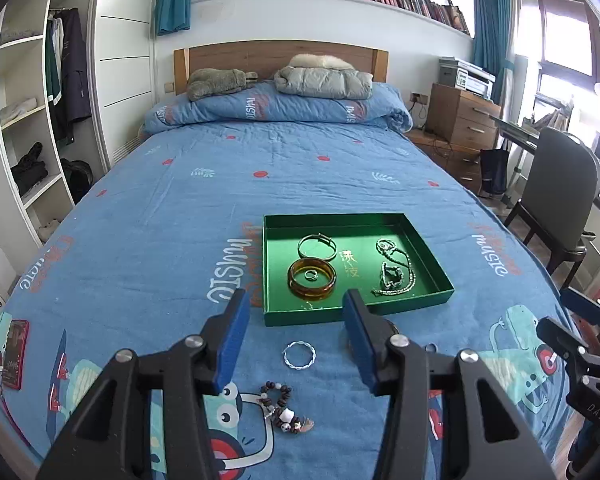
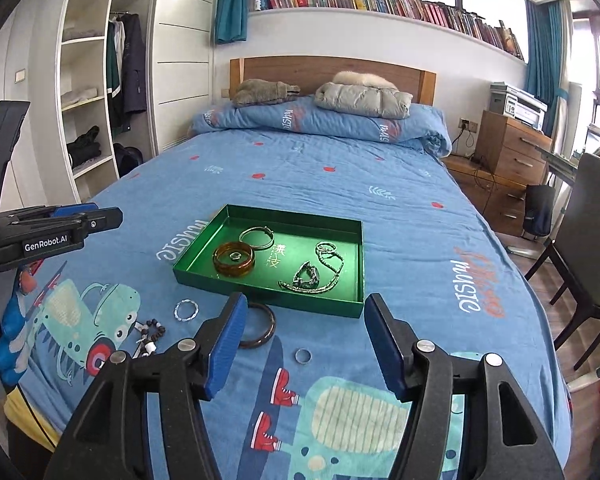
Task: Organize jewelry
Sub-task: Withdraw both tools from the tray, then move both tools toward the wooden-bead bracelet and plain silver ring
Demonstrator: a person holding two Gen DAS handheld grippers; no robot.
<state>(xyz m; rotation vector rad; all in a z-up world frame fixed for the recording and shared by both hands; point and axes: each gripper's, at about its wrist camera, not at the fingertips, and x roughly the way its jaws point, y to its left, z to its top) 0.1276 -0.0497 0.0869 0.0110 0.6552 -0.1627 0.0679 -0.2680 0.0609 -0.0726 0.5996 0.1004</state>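
A green tray (image 1: 320,314) (image 2: 260,294) lies on the blue bedspread. It holds an amber bangle (image 1: 311,279) (image 2: 234,265) with a small ring inside, a silver bangle (image 1: 317,247) (image 2: 257,237), and a beaded necklace (image 1: 394,276) (image 2: 312,276). In front of the tray lie a pale twisted bracelet (image 1: 299,355) (image 2: 186,311), a dark bead bracelet (image 1: 280,404) (image 2: 150,336), a dark bangle (image 2: 260,330) and a silver ring (image 2: 303,356). My left gripper (image 1: 296,336) is open and empty above the twisted bracelet. My right gripper (image 2: 304,340) is open and empty above the silver ring.
A red phone (image 1: 15,354) lies at the bed's left edge. A folded duvet (image 1: 276,108) with a jacket and plush sits at the headboard. A chair (image 1: 556,204) and wooden drawers (image 1: 460,116) stand to the right, a wardrobe (image 1: 32,120) to the left.
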